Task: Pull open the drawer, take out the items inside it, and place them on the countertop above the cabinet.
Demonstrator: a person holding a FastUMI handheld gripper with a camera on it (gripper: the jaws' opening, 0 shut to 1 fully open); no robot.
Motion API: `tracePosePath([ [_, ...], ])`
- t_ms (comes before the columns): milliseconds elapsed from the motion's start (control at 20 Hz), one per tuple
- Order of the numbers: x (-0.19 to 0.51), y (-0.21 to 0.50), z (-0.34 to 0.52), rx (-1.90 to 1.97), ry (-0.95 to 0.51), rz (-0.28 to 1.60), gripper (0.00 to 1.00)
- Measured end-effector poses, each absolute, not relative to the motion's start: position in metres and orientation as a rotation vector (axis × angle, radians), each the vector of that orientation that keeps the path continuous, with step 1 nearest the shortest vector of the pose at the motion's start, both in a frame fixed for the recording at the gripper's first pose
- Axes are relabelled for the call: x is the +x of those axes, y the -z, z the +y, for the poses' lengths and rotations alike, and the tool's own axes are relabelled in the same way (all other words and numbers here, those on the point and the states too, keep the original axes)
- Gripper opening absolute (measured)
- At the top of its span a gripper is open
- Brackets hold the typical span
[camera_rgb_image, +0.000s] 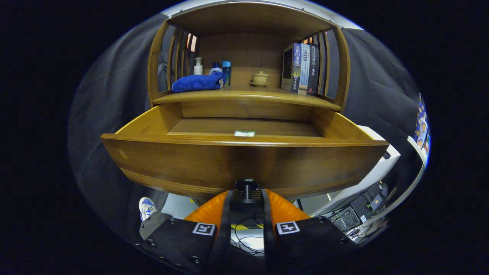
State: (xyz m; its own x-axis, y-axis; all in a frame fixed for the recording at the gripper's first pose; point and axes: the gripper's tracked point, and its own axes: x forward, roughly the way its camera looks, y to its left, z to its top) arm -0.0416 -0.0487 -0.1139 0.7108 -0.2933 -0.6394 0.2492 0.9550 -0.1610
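The wooden drawer [244, 160] stands pulled far out of the cabinet toward me. Its dark round knob [246, 188] sits between my two orange fingers [208, 210], which press on it from both sides, so my gripper [246, 194] is shut on the knob. Inside the drawer, a small flat green-and-white item [244, 133] peeks over the front rim; the drawer floor nearest me is hidden behind the front panel. The countertop [244, 95] lies above and behind the drawer.
On the countertop lie a folded blue towel [198, 82], bottles [212, 68] behind it, a small lidded cup on a saucer [260, 78] and upright books [301, 68] at the right. A person's shoe [146, 208] is below left; cables and electronics [363, 214] are below right.
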Motion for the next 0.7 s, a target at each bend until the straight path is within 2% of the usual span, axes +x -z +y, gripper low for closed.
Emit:
tracePosePath([
  [400,-0.041,0.071,-0.052,-0.071,0.321,0.563,1.00],
  [600,-0.010,0.002,-0.048,-0.140,0.322,0.386,1.00],
  [700,0.011,-0.021,-0.046,-0.217,0.312,0.362,1.00],
])
